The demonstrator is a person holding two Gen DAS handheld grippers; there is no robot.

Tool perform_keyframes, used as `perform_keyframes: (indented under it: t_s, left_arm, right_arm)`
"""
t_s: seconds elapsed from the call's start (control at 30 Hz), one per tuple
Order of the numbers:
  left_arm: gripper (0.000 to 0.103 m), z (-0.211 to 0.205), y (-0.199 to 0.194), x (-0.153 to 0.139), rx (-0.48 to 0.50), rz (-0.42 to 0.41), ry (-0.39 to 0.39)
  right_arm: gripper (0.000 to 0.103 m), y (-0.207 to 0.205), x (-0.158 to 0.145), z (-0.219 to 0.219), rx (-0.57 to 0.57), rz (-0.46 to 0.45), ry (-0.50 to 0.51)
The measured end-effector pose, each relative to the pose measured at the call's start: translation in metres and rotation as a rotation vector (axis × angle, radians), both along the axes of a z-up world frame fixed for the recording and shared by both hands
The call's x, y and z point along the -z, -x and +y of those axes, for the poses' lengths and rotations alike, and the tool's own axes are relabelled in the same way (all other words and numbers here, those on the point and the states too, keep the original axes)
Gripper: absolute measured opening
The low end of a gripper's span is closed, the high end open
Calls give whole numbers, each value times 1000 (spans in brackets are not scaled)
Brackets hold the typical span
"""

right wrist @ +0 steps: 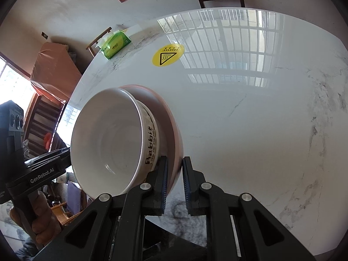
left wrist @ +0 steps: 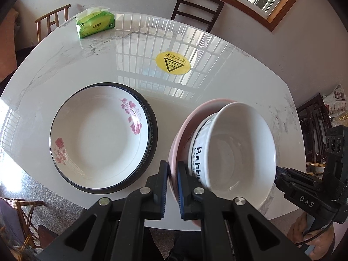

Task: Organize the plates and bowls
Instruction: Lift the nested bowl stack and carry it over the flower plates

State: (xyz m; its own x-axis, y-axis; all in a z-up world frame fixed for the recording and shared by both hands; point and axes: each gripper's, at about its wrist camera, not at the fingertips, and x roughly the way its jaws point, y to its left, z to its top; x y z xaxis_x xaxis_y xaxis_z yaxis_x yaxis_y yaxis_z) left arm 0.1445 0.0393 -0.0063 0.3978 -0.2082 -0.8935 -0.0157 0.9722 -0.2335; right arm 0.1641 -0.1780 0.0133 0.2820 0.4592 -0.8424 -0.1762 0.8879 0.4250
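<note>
A white bowl [left wrist: 235, 150] lettered "Rabbit" sits nested in a pink bowl [left wrist: 183, 134], and both are held tilted above the white marble table [left wrist: 195, 82]. My left gripper [left wrist: 173, 187] is shut on the pink bowl's rim at its left side. My right gripper [right wrist: 175, 180] is shut on the pink bowl's [right wrist: 171, 126] rim at its right side, beside the white bowl [right wrist: 111, 139]. A floral plate [left wrist: 97, 137] rests in a dark-rimmed plate [left wrist: 152, 134] on the table to the left.
A green tissue pack [left wrist: 95, 22] lies at the table's far left edge. A yellow hot-surface sticker [left wrist: 173, 63] marks the table's middle. A dark chair [left wrist: 195, 8] and a wooden chair [left wrist: 53, 20] stand behind the table.
</note>
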Motion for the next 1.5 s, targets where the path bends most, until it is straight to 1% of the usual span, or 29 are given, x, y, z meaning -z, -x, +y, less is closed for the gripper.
perform_keyframes:
  t_s: [0.27, 0.63, 1.0, 1.5]
  left_arm:
    - [8, 31, 7, -17, -52, -35, -15]
    - [7, 86, 11, -32, -143, -61, -29]
    - [6, 123, 7, -28, -209, -71, -46]
    - [5, 146, 0, -14, -236, -49, -47]
  right_arm:
    - [15, -3, -12, 26, -30, -16, -24]
    - [15, -15, -25, 83, -112, -29, -27]
    - [15, -27, -21, 128, -169, -10, -40]
    - [15, -33, -12, 155, -200, 30, -26]
